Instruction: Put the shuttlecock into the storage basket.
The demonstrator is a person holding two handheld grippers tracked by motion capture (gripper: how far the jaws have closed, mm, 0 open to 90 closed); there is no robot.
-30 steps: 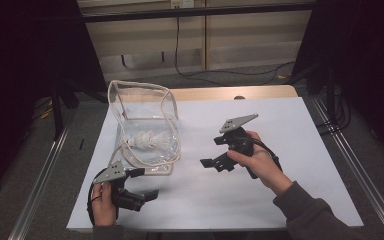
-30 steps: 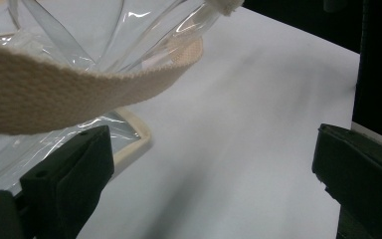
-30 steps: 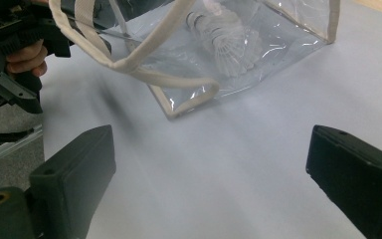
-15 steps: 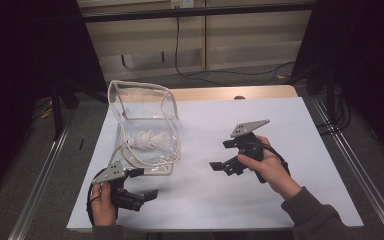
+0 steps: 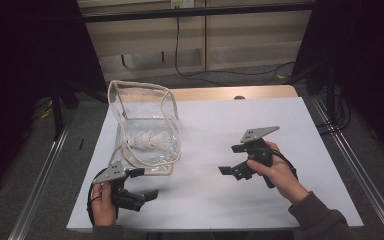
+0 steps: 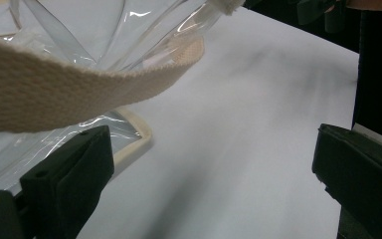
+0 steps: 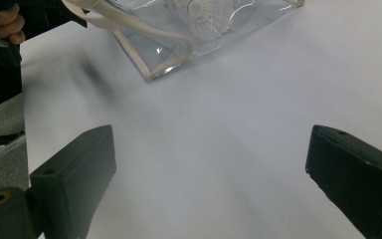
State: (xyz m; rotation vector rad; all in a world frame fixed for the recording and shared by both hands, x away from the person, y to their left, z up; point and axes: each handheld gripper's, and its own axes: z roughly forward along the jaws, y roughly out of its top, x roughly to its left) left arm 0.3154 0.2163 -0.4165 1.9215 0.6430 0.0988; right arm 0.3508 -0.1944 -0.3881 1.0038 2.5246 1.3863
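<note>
Bag (image 5: 145,130) of clear plastic lies toward the surface's (image 5: 220,210) far left corner, long axis running near to far. Left gripper (image 5: 139,186), wide open and empty, sits just beside its near end under the strap (image 6: 79,84); right gripper (image 5: 236,160), also gaping and empty, is well apart.

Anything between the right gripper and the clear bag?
Nothing visible. Only bare white table lies between the open right gripper and the clear bag; the right gripper view shows the same unobstructed stretch up to the bag's corner.
</note>
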